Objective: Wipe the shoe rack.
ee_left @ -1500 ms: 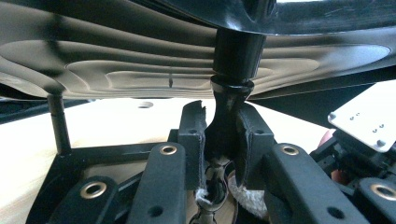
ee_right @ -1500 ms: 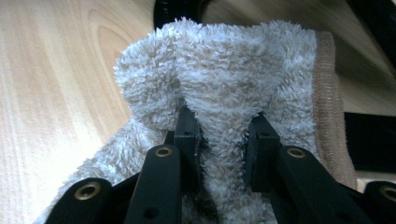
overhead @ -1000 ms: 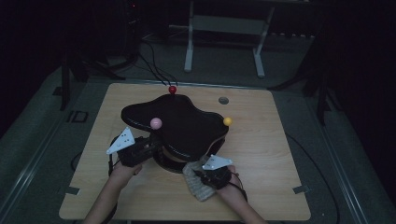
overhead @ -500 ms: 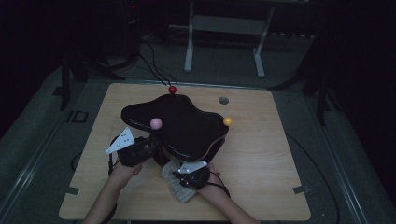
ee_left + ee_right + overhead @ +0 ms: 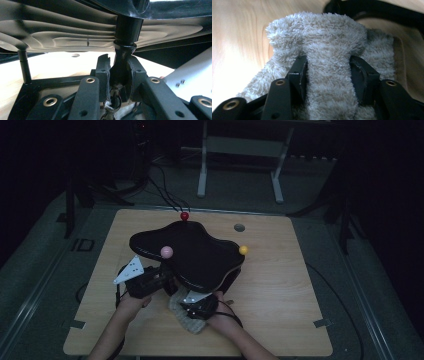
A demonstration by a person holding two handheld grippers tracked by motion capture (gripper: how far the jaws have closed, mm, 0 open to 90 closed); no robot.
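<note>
My right gripper pinches a fold of fluffy beige cloth at the table's near edge. My left gripper clamps a black post under the curvy black tray.

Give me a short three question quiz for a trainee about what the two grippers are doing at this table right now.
1. True or false: the right gripper is shut on the fluffy grey cloth.
2. What does the left gripper clamp? A) the pink ball B) a black leg of the wavy black tray C) the table edge
3. Fill in: the red ball sits at the tray's ____ edge in the high view.

Key: 1 true; 2 B, the black leg under the wavy black tray; 3 far.
</note>
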